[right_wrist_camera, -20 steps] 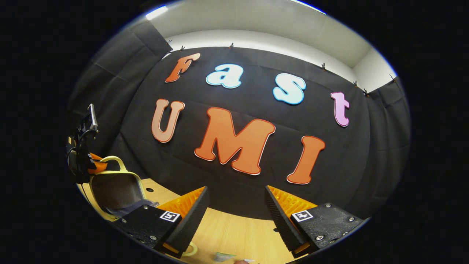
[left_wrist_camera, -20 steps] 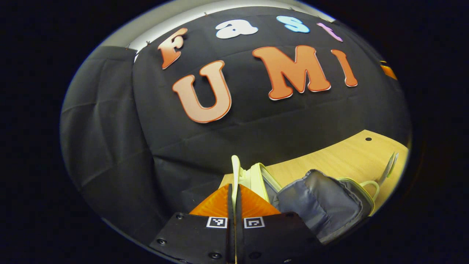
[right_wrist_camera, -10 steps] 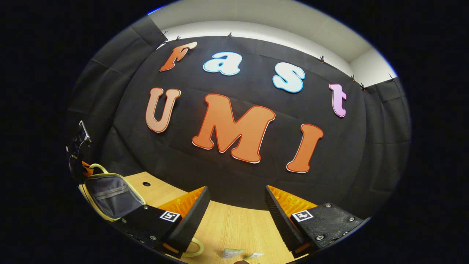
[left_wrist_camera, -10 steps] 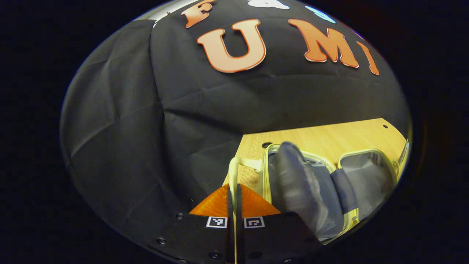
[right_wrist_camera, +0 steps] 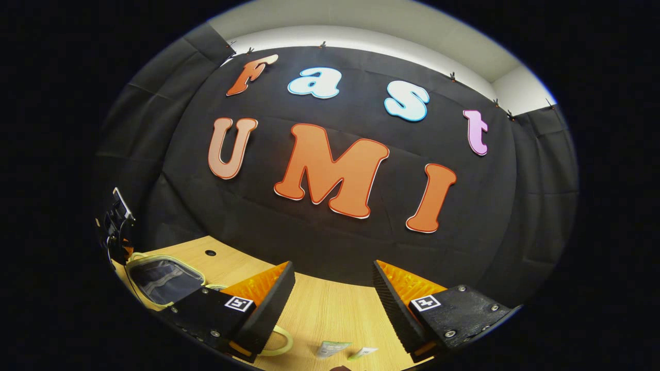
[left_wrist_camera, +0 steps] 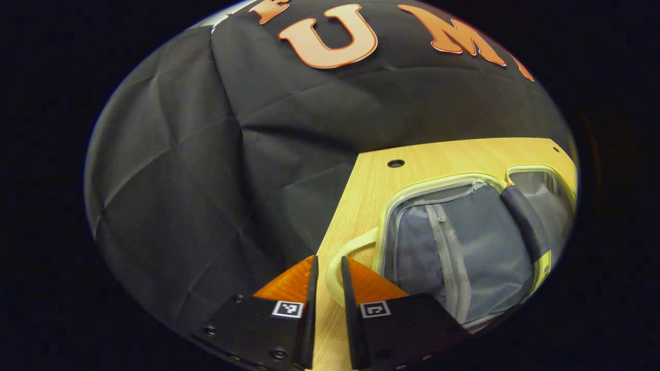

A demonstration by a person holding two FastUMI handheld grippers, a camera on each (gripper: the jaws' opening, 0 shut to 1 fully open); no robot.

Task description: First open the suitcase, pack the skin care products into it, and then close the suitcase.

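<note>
Black cloth is seen behind the wooden counter [left_wrist_camera: 443,154]. Left tool [left_wrist_camera: 328,281] is narrowly parted around the handle [left_wrist_camera: 335,263], not gripping. Beside it, the suitcase [left_wrist_camera: 454,242] is laid open. Right tool [right_wrist_camera: 334,288] is spread wide, empty, above two sachets [right_wrist_camera: 332,349].

Dim, even booth light; sharp centre, strong fisheye bending and darkening toward edges.

Not much to read here, honestly. Small square black-and-white coded markers on the black finger blocks of the left gripper [left_wrist_camera: 327,278] and the right gripper [right_wrist_camera: 334,288], patterns only, no letters or numbers. Two small white-and-green sachets [right_wrist_camera: 332,349] on the light wooden table [right_wrist_camera: 330,314], print too tiny to make out.
</note>
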